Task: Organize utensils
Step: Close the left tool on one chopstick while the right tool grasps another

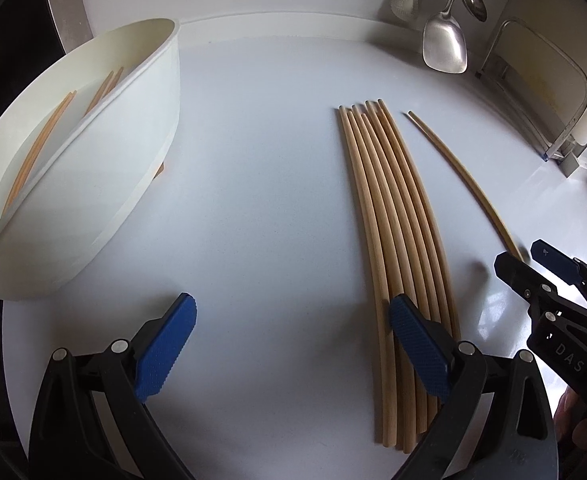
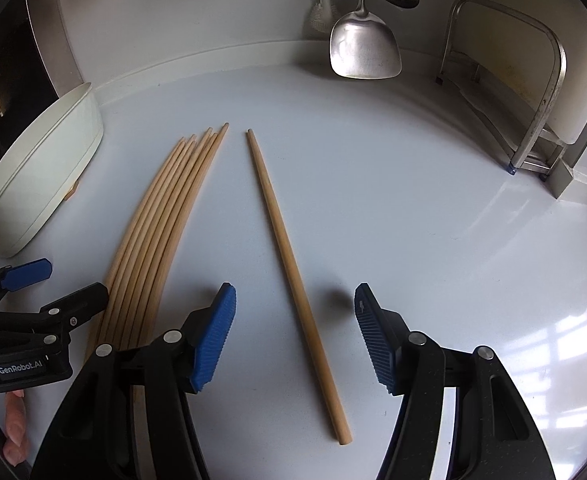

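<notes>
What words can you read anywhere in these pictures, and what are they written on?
"GenRobot.AI": white letters on a small label on the black body of the left gripper, seen from the right wrist camera.
"DAS": pale letters on the black body of the right gripper, seen from the left wrist camera; the edge of the picture may cut the word off.
No other writing shows.

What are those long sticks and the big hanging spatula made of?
The chopsticks look like pale, unvarnished wood or bamboo: matte tan with faint grain. The spatula looks like brushed steel: grey, with dull reflections.
</notes>
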`<state>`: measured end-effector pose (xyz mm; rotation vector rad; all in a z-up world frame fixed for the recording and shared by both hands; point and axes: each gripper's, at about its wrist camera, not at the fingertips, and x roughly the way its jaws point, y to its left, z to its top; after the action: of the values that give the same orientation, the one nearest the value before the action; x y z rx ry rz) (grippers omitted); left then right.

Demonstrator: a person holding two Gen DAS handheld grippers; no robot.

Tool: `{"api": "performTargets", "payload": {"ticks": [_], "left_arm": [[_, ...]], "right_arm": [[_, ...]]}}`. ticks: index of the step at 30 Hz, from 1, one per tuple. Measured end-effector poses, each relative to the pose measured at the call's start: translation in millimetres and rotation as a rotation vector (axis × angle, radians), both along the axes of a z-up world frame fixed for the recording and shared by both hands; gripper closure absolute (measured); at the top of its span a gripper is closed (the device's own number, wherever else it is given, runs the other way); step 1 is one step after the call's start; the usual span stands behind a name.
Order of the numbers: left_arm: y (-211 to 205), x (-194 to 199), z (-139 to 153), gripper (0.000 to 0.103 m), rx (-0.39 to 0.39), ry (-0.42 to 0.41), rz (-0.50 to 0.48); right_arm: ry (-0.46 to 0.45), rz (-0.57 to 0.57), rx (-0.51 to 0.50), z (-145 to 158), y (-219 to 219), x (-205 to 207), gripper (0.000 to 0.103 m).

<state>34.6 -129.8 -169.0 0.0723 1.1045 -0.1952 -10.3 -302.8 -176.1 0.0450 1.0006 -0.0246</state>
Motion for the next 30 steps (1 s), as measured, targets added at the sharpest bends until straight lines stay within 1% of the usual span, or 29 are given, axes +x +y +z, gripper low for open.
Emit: {"api": "performTargets", "payload": {"ticks": [7,10,11,16,21,26,30], "left_arm": [[5,0,1,0.006,0.019,-0.015,0.024],[1,1,-1,0.006,0.071,-0.024,0.018],[0,2,-1,0.006,0.075,-0.028,0.016],[-1,7,0,0.007,0.074,-0.03,0.019],[-4,12,0,0.005,0.096,-0.047,0.016],[-2,14,-1,0.005,0.075,-0.045,0.029],[-4,14,-1,0.007,0.08,-0.061,0.026]], "right_arm": [[0.002,-0.003,-0.005,-2,-3,3,0.043],[0.002,-0.006,-0.005,-2,-4,4,0.044],[0.001,-0.007,-0.004,-2,-4,5,0.044],[0.001,-0.004,-0.007,-3,-4,6,0.044],[-0.009,-0.028,-0.017,-4,-11,9,0.044],[-0.021,-0.031,-0.037,-5,-17,16,0.044],[-0.03,-0.037,-0.04,-5,-27,21,0.044]]}}
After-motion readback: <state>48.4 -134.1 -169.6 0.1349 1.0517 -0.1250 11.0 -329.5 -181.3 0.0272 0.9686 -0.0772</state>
